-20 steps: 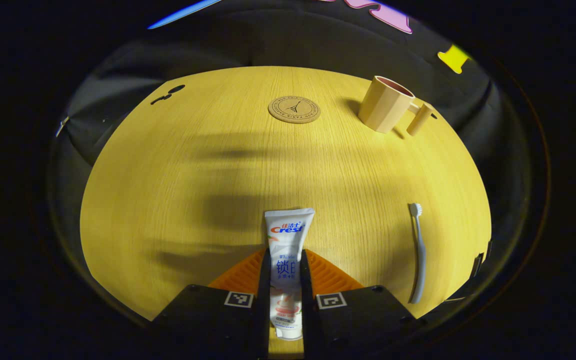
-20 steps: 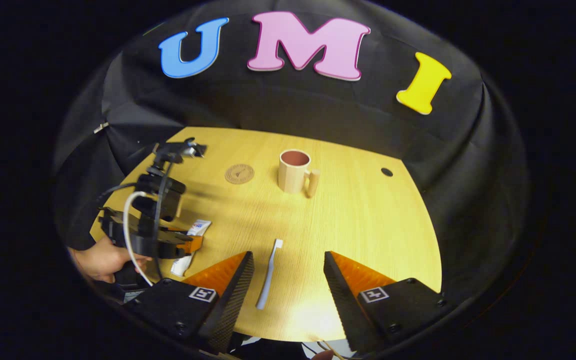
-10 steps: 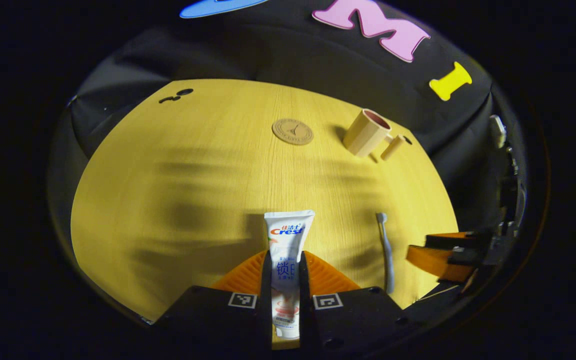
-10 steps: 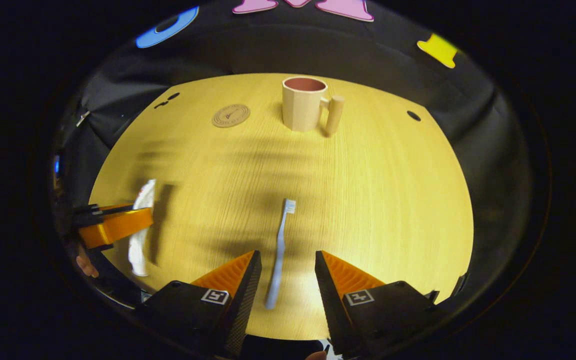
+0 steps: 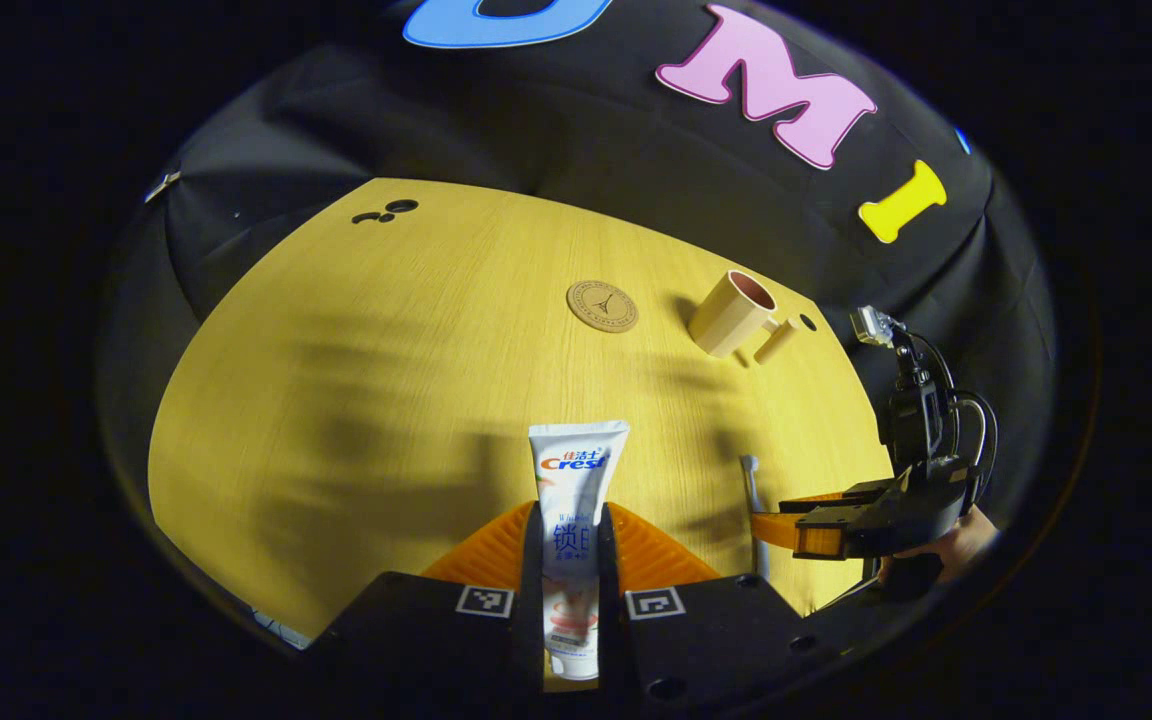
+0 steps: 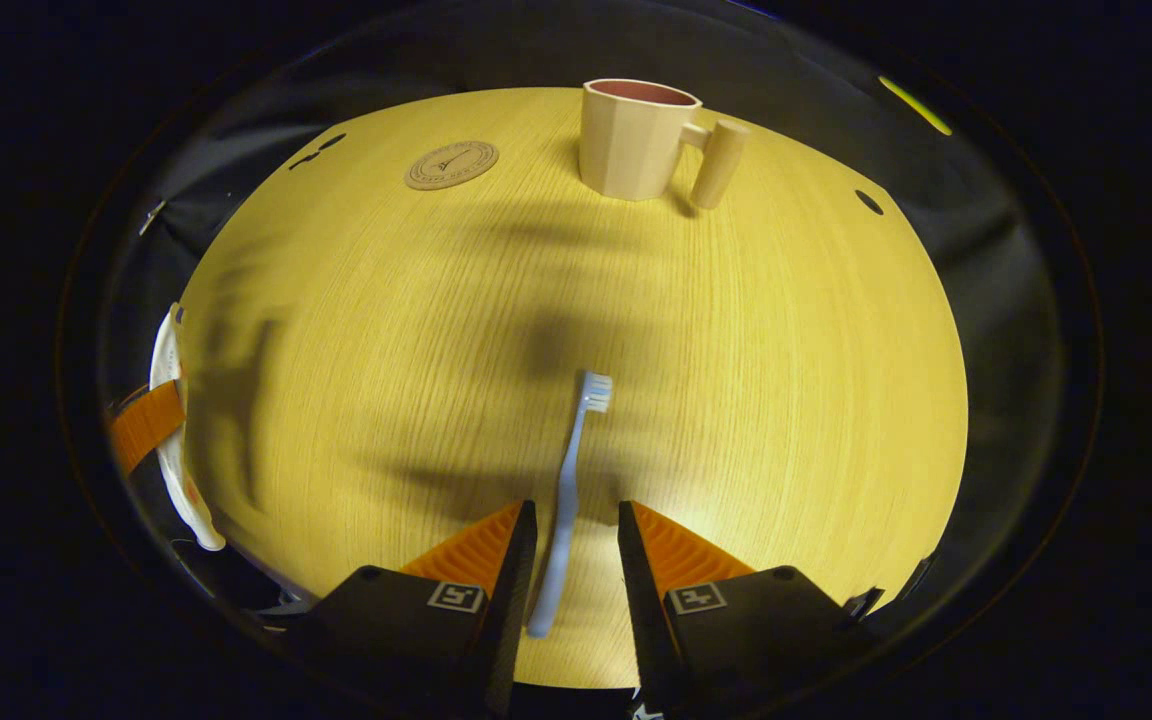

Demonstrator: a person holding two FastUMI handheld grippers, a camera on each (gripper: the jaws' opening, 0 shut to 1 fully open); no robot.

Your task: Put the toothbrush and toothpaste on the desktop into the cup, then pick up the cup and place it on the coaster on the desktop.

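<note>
A round wooden table (image 5: pixel 356 380) stands before the booth's black cloth wall. In the left gripper view, the left tongs (image 5: pixel 570 560) are clamped on the toothpaste (image 5: pixel 576 480), both fingers pressing its sides, the tube's crimped end pointing forward. The coaster (image 5: pixel 602 305) and the cup (image 5: pixel 731 313) sit near the table's far edge, well apart from the tube (cup handle turned rightward). The toothbrush (image 5: pixel 751 500) lies near the right edge, by the right tongs (image 5: pixel 786 525). In the right gripper view, the right tongs (image 6: pixel 570 560) are narrow around the toothbrush (image 6: pixel 571 490) handle; whether they touch it I cannot tell. The cup (image 6: pixel 636 135) stands at the far edge, the coaster (image 6: pixel 451 164) to its left.
</note>
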